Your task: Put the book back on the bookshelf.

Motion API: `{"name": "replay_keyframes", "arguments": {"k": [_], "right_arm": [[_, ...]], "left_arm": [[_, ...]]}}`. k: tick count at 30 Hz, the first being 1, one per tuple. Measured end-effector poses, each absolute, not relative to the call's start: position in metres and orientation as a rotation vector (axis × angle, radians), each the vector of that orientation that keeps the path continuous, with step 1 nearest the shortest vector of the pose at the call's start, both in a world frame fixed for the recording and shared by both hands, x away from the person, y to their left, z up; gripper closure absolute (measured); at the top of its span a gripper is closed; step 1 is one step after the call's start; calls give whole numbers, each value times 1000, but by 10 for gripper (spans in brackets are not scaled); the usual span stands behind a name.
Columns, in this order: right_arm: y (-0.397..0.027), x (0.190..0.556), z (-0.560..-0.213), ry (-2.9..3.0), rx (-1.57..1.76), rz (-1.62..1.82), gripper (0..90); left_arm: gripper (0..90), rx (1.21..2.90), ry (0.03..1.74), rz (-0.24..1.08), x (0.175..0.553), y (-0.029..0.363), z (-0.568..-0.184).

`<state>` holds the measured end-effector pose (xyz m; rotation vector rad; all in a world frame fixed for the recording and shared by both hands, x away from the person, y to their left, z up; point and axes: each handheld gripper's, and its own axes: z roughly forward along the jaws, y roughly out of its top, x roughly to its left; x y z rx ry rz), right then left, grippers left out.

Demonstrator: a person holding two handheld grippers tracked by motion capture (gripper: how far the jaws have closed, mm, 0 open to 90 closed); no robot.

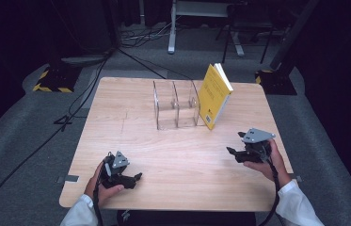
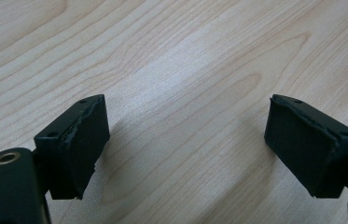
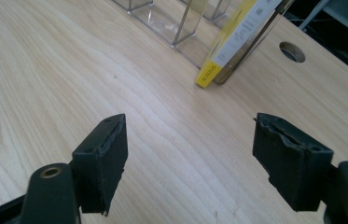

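A yellow book stands tilted on the wooden table, leaning against the right side of a clear plastic rack. The right gripper view has the book and the rack at its top edge. My right gripper hovers low at the table's right side, below the book, jaws wide apart with nothing between them. Near the front left edge my left gripper rests in a hand, open and empty, over bare wood.
A round cable hole pierces the table near the book. Beyond the table lie grey floor, black cables, a yellow-and-black striped base and metal stand legs. White sleeves enter from the bottom.
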<state>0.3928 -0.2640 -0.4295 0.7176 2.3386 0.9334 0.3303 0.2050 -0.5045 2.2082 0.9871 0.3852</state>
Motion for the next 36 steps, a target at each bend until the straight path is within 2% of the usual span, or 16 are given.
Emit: {"name": "replay_keyframes", "arguments": {"k": [36], "right_arm": [[-325,346,-481,2361,848,894,241]], "left_arm": [[144,2209,986,385,330,205,-504]]}}
